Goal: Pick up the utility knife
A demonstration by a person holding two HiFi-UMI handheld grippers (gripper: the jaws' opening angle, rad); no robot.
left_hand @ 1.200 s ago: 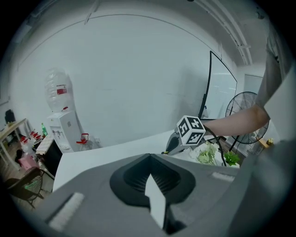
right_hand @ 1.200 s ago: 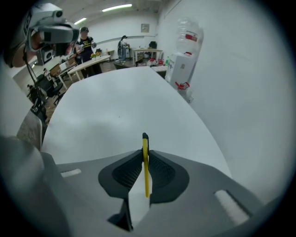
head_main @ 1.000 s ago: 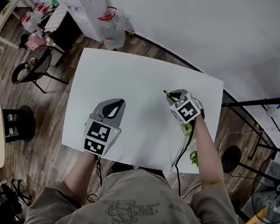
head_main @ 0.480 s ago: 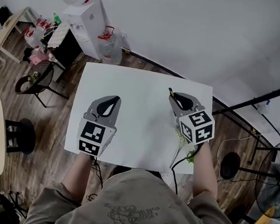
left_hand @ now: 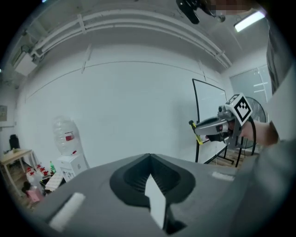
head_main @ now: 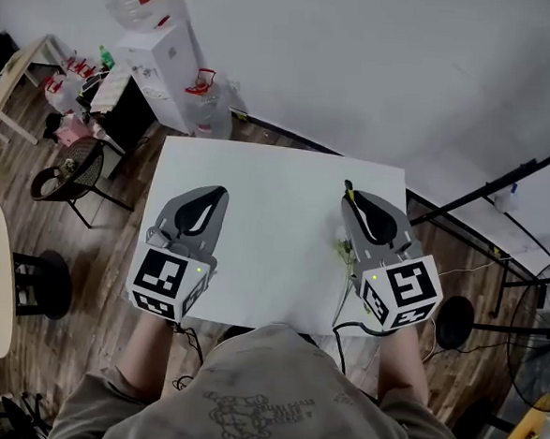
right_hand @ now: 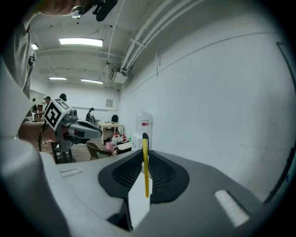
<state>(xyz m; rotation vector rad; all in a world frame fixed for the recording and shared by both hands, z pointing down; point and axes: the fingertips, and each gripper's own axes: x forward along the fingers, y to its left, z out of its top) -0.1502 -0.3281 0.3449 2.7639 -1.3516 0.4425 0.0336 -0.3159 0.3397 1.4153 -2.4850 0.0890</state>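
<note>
- My right claw (right_hand: pixel 144 152) is clamped on the utility knife (right_hand: pixel 146 173); its own view shows the yellow edge pinched upright.
- Head view shows only the tip, over the surface (head_main: pixel 278 181).
- My left claw (left_hand: pixel 149 158) is closed, empty.

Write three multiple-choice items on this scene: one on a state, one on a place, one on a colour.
1. The left gripper has its jaws:
A wide apart
B together, nothing between them
C shut on a pen

2. The utility knife is:
A between the jaws of the right gripper
B in the left gripper
C out of sight

3. The knife's edge facing the right gripper's camera is:
A red
B blue
C yellow

Answers:
1 B: the left gripper view shows the jaws meeting, empty.
2 A: the right gripper view shows the jaws clamped on it.
3 C: a yellow strip stands between those jaws.
</note>
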